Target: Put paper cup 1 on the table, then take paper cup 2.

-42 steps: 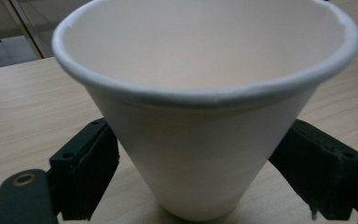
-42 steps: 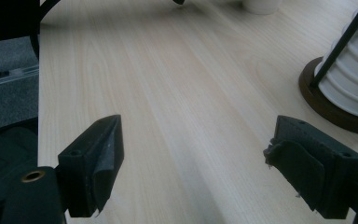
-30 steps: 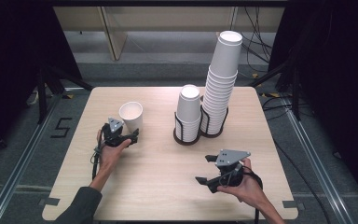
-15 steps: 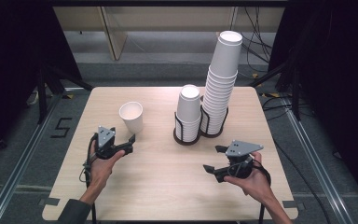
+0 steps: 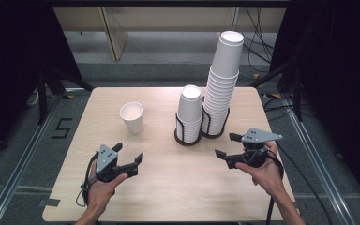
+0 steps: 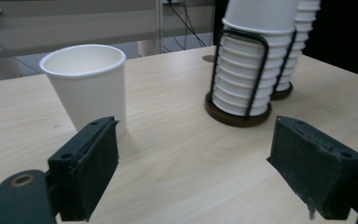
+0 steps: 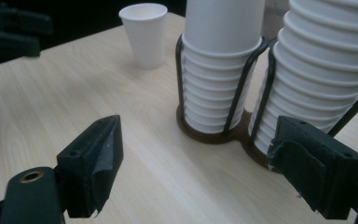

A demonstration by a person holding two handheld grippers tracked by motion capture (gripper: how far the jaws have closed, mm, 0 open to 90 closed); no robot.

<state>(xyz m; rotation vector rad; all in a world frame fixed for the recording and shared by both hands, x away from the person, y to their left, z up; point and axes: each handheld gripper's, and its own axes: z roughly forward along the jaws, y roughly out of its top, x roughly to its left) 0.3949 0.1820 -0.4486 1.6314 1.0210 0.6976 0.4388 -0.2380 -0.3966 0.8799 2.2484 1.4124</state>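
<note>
While both grippers hang over the near part of the wooden table [image 5: 168, 187], neither one holds anything. The landmark here is the black wire cup holder [image 5: 187, 136], a double rack with two dark round bases that stands near the table's middle, toward the far edge. Its left ring carries the short stack of paper cups [image 5: 189, 112], and its right ring carries the tall stack of paper cups [image 5: 222, 84], which rises well above the short one and leans a little to the right at the top. The single paper cup [image 5: 132, 117] stands upright and mouth up on the bare wood, to the left of the holder and apart from it, with nothing touching it. The left gripper [image 5: 127, 155] is nearer to the person than the holder and well to its left, also nearer than the single cup; its jaws are spread wide and empty, and in the left gripper view the cup [image 6: 86, 84] stands beyond the left jaw, clear of it. The right gripper [image 5: 225, 146] is just to the near right of the holder, its jaws likewise parted with only bare wood between them; whether its tips hover above the wood or rest on it is hard to tell.
</note>
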